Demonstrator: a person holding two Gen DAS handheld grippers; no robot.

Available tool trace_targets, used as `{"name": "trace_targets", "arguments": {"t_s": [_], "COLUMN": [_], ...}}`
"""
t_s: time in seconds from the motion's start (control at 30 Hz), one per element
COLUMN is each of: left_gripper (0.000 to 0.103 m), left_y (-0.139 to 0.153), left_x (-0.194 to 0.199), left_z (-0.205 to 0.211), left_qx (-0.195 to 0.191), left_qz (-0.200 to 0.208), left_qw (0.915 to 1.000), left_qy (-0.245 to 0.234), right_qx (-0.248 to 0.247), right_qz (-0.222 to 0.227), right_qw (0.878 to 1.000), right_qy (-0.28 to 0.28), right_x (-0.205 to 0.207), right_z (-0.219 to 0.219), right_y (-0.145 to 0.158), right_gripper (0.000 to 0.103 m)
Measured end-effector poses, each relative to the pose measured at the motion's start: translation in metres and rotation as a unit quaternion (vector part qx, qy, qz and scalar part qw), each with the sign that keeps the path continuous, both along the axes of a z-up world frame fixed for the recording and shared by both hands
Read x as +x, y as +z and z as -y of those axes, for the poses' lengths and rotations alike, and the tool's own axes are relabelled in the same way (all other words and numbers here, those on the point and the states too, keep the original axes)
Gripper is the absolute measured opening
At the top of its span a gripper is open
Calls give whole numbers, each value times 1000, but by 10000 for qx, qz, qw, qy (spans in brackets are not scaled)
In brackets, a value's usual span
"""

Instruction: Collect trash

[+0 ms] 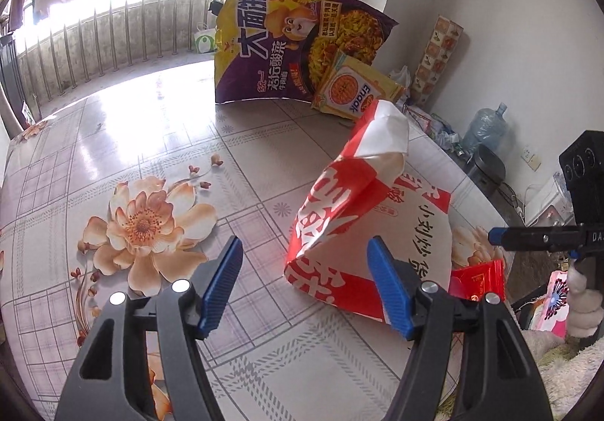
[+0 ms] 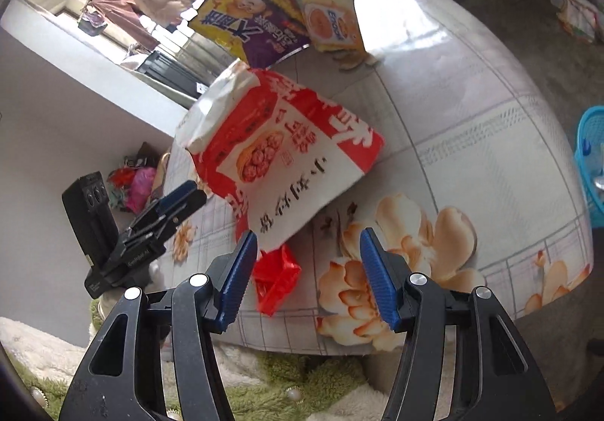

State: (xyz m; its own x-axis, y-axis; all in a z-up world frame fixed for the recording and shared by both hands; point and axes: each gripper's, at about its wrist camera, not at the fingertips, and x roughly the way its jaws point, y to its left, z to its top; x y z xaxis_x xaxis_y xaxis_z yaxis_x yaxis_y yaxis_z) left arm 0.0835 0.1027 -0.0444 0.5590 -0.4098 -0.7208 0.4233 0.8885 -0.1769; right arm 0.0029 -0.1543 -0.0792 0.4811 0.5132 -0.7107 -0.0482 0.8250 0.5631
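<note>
A big red and white snack bag (image 1: 362, 209) lies crumpled on the flowered table (image 1: 151, 164); it also shows in the right wrist view (image 2: 279, 153). A small red wrapper (image 1: 477, 279) lies by its near edge at the table rim, also in the right wrist view (image 2: 275, 279). A purple and yellow noodle bag (image 1: 287, 43) and a yellow Enaak pack (image 1: 355, 88) stand at the far side. My left gripper (image 1: 305, 289) is open, just short of the big bag. My right gripper (image 2: 307, 277) is open above the small red wrapper.
A blue basket (image 2: 590, 160) stands off the table's right side. The floor holds a water jug (image 1: 485, 128), a dark pot (image 1: 487, 168) and loose litter. A green and white rug (image 2: 283, 379) lies below the table edge. The table (image 2: 472, 119) carries a flower print.
</note>
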Motion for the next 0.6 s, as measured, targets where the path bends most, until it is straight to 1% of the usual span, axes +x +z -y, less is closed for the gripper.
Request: {"name": "trace_targets", "arguments": {"t_s": [0.17,0.27,0.33,0.43,0.47,0.5,0.6], "left_gripper": [66,66,66,66,66,66,66], "left_y": [1,2,3,2,1,0,-4], "left_x": [1,3,3,3,3,4,5], "left_z": [-12,-21,-25,-26,-27,-27,-25], "left_qx": [-175,-354,-421,-362,-342,-339,-348], "left_qz": [-111,-222,-235,-221,-236,-262,-350], "left_qw": [9997,9989,9985,9988,9989,9988,9986], "left_qy": [105,206,247,236,233,227,191], "right_qx": [76,167,380,980,1155,1309,1505], "right_qz": [479,595,638,634,593,491,186], "right_qw": [9982,9968,9958,9918,9903,9894,9883], "right_qy": [344,514,527,525,500,405,156], "right_x": [25,41,50,64,69,75,93], "right_z": [-29,-43,-49,-49,-48,-47,-47], "right_y": [15,18,22,29,31,31,28], "right_gripper": [55,55,55,57,64,66,67]}}
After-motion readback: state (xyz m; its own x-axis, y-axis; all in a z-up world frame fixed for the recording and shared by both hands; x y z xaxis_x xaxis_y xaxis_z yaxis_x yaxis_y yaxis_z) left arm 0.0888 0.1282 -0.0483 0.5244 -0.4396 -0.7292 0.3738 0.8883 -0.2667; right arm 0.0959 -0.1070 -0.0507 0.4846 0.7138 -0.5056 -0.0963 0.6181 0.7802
